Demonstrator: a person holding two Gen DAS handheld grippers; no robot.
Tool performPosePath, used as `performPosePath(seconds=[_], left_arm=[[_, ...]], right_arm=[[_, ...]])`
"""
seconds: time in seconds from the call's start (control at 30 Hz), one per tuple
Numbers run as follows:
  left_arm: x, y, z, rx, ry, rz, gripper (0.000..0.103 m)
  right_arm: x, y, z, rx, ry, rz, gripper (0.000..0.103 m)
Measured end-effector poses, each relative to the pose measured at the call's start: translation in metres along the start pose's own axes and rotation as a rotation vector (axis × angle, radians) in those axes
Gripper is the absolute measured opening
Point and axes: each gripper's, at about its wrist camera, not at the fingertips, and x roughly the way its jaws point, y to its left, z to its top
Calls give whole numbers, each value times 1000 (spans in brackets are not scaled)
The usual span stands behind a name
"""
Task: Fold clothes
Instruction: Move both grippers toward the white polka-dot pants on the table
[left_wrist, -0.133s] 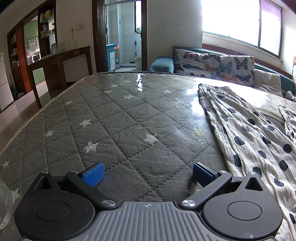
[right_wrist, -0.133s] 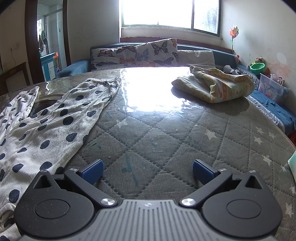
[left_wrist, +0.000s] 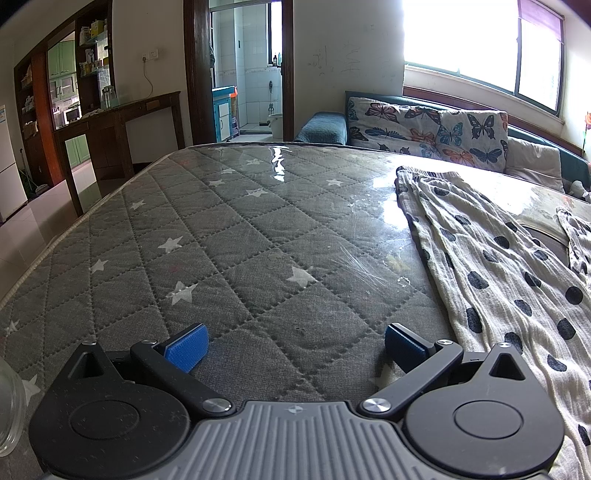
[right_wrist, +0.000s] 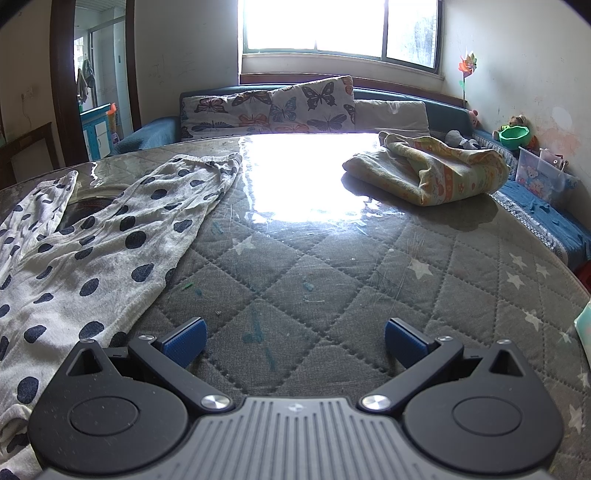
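Note:
White trousers with dark polka dots (left_wrist: 491, 258) lie spread flat on the grey star-quilted mattress (left_wrist: 221, 240); they fill the right side of the left wrist view and the left side of the right wrist view (right_wrist: 92, 251). My left gripper (left_wrist: 295, 347) is open just above the mattress, left of the trousers, with nothing between its blue pads. My right gripper (right_wrist: 295, 341) is open too, over bare mattress just right of the trousers' edge. A folded yellow patterned cloth (right_wrist: 428, 170) rests at the far right of the mattress.
A sofa with butterfly cushions (right_wrist: 273, 107) runs along the far side under the window. Toys and a clear box (right_wrist: 539, 170) sit at the right wall. A glass jar edge (left_wrist: 9, 406) shows at the near left. The mattress edge (left_wrist: 66, 236) drops to the floor on the left.

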Motion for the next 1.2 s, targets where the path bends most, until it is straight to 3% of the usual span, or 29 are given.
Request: performPosePath(seconds=[0.37, 0.57, 0.9, 1.2], left_arm=[[-9, -7, -7, -21, 3, 33, 103], [-39, -23, -22, 55, -22, 3, 103], [-118, -78, -31, 260, -63, -138, 103], [-182, -152, -44, 461, -89, -490, 103]], right_arm=[[0, -1, 2, 1, 5, 2, 103], [1, -2, 3, 2, 17, 3, 103], [3, -3, 10, 8, 63, 16, 103], [3, -8, 21, 21, 95, 71, 95]])
